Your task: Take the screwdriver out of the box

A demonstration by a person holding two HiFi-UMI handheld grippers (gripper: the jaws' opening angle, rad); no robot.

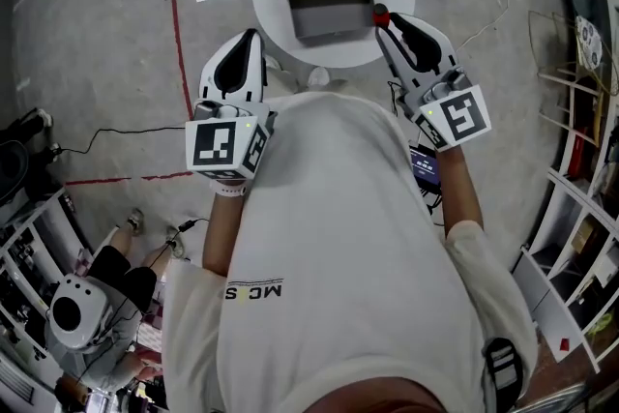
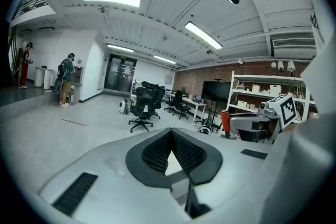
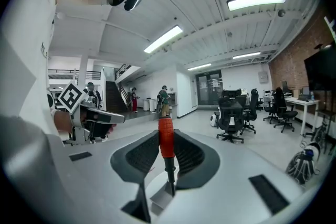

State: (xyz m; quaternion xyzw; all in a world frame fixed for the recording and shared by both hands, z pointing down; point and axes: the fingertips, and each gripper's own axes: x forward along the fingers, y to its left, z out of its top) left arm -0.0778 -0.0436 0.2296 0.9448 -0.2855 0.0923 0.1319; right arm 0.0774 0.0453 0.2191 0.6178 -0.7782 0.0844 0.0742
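I wear a cream short-sleeved T-shirt (image 1: 338, 227) with dark grey lettering (image 1: 253, 290) printed across the front. My left gripper (image 1: 255, 34) and right gripper (image 1: 382, 26) have smooth, pale grey-white shells. Black ribbed pads (image 2: 149, 152) line the inside of their jaws. Each gripper carries a cube (image 1: 228, 142) with black-and-white square markers and a small green light. A white band (image 1: 230, 191) circles my left wrist.

Only readable print: "MC", then unclear characters, upside down on white shirt (image 1: 319, 237), below left gripper (image 1: 250, 40).
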